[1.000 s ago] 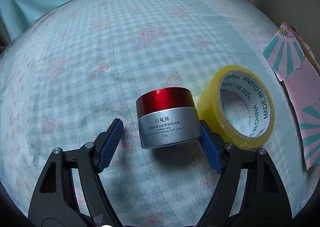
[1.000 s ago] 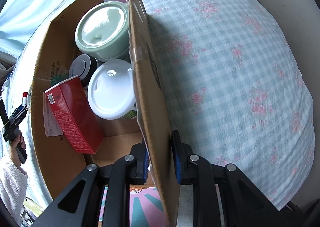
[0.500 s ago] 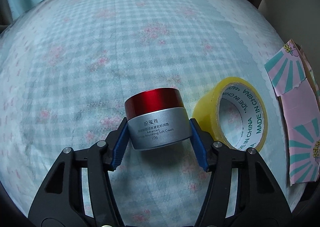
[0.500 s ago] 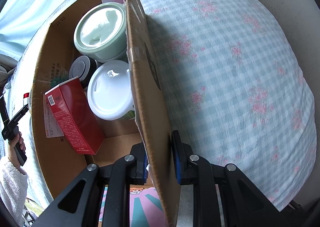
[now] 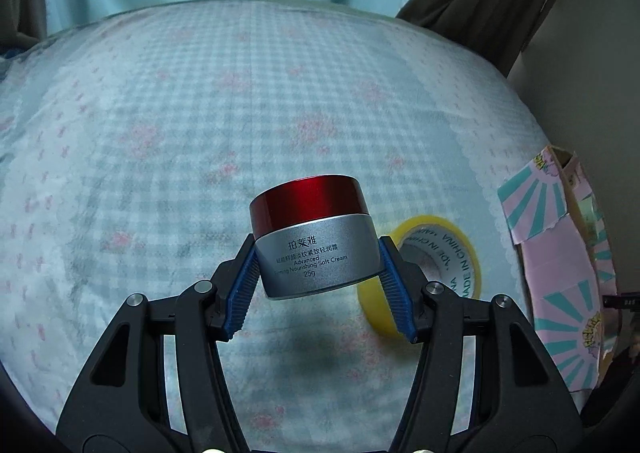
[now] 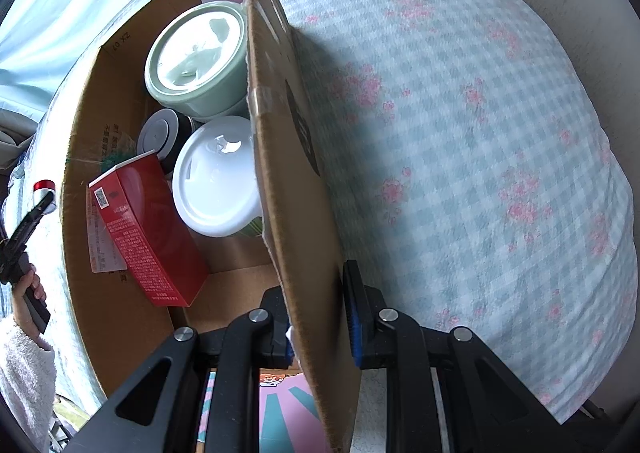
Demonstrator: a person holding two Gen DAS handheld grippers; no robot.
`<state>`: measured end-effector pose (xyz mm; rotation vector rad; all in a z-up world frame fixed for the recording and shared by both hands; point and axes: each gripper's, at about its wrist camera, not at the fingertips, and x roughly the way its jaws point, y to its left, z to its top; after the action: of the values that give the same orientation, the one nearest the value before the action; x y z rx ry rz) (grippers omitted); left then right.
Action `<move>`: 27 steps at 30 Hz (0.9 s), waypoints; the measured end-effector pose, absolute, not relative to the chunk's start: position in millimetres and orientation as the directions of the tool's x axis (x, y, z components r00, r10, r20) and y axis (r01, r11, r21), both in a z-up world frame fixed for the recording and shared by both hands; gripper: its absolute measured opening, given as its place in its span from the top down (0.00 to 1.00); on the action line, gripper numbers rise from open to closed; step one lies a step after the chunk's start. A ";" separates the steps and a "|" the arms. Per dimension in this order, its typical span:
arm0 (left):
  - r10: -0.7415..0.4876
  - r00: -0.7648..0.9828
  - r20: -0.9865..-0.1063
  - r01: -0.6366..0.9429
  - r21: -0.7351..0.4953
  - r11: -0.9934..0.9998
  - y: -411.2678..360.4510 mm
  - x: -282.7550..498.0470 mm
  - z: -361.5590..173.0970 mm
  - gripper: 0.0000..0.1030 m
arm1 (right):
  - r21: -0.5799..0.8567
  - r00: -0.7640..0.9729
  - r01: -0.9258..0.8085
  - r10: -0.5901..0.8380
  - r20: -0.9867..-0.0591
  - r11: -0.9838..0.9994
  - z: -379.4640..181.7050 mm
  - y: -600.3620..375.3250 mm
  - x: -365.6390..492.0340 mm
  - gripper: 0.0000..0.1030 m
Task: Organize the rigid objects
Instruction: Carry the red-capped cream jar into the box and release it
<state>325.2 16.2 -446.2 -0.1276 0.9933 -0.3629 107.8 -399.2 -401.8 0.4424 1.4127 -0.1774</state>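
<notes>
Cream jar [image 5: 314, 239], red lid over a silver body marked 25g, is now clamped in the left claw [image 5: 318, 285] and off the checked floral tablecloth [image 5: 192, 125]. Blue pads press both sides of the silver body. A second ago the jar sat on the cloth with the claw wide around it; half a second ago the pads had just closed on it. Now a shadow shows on the cloth beneath it, so it looks lifted clear. Jar sits slightly tilted in the grip.

Yellow tape roll [image 5: 424, 273] lies on its side on the cloth, just behind the right pad, not picked up yet. It appears smaller than before, consistent with the claw rising.

Right claw [image 6: 320, 319] pinches the right wall of the cardboard box [image 6: 292, 157], narrow, unchanged, steadying the box. Inside: green lidded bowl [image 6: 196, 53], white lidded container [image 6: 216, 189], dark round-capped item [image 6: 158, 133], red carton [image 6: 148, 229] leaning. From the right wrist view the jar [image 6: 44, 189] is visible at far left, outside the box.

Judgement: grasp done, carry to the box is next; free floor space sits at the near end, in front of the carton. Tape probably follows.
</notes>
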 end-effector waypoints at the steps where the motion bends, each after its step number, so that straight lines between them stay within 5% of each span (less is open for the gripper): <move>1: -0.361 0.503 -0.785 0.241 -0.273 0.931 16.2 322.7 -436.2 0.47 | 0.193 0.161 0.378 0.141 -0.977 0.905 -402.2 -399.8 107.7 0.82; 16: -0.460 0.545 -0.701 0.358 -0.301 0.884 -90.6 241.6 -261.2 0.47 | 0.261 0.160 0.407 0.213 -0.964 0.876 -405.3 -421.4 109.4 0.82; 27: -0.516 0.481 -0.709 0.400 -0.346 0.849 -222.2 172.3 -251.6 0.47 | 0.292 0.110 0.353 0.270 -0.956 0.889 -414.5 -435.4 130.7 0.81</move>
<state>172.3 -222.2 -251.6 -0.1403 0.9112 -0.5606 130.7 -435.4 -414.5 0.5191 1.4803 -0.0647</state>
